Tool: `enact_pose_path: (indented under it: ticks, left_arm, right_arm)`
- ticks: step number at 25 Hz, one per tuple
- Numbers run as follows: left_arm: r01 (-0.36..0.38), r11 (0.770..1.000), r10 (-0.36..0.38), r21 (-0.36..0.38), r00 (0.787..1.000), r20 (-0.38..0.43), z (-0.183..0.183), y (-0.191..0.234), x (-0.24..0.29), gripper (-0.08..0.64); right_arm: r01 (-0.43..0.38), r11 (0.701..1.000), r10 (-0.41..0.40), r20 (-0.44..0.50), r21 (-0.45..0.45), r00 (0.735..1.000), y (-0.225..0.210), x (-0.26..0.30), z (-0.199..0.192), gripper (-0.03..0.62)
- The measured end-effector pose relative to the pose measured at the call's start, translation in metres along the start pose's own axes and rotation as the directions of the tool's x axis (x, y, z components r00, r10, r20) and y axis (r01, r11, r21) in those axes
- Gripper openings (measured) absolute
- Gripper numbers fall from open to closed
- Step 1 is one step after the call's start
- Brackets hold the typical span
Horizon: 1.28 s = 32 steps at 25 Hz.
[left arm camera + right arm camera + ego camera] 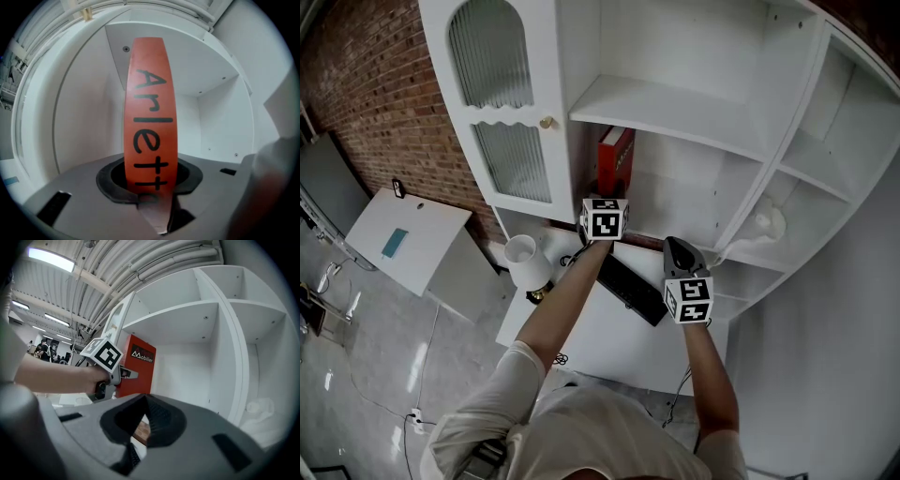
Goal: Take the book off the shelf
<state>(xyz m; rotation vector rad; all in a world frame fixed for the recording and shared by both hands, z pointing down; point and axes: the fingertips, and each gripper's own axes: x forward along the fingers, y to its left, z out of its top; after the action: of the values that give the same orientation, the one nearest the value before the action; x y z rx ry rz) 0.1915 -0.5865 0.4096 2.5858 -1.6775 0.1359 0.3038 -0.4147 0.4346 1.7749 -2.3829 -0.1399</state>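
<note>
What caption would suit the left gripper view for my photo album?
Left gripper clamps the spine of an upright red book inside a white shelf compartment.

Soft, even indoor light falls brightly on the white shelf unit (675,103), with only faint shadows under its boards. Ceiling strip lights (49,261) glare in the right gripper view. Both gripper views bulge and darken to black at the corners. The red book (150,117) is sharp, the nearest foreground blurred
</note>
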Motion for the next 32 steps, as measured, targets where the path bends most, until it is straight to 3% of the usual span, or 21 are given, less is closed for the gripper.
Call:
enact_pose_path:
  ticks: [20,25,32]
  left_arm:
    - [0.013,1.0,-0.014,0.016,0.998,0.06,-0.005,0.003,-0.122,0.141]
    - [0.03,0.999,-0.029,-0.02,0.998,0.05,-0.016,0.021,-0.149,0.143]
    - [0.083,0.996,-0.082,-0.013,0.995,0.065,-0.018,0.037,-0.188,0.143]
  right_arm:
    - [-0.087,0.996,0.087,0.03,0.007,0.996,0.063,-0.036,-0.001,0.002]
    - [-0.086,0.996,0.086,0.023,0.001,0.996,0.081,-0.033,-0.002,0.002]
    - [-0.064,0.998,0.064,0.018,0.016,0.998,0.099,-0.032,0.001,0.002]
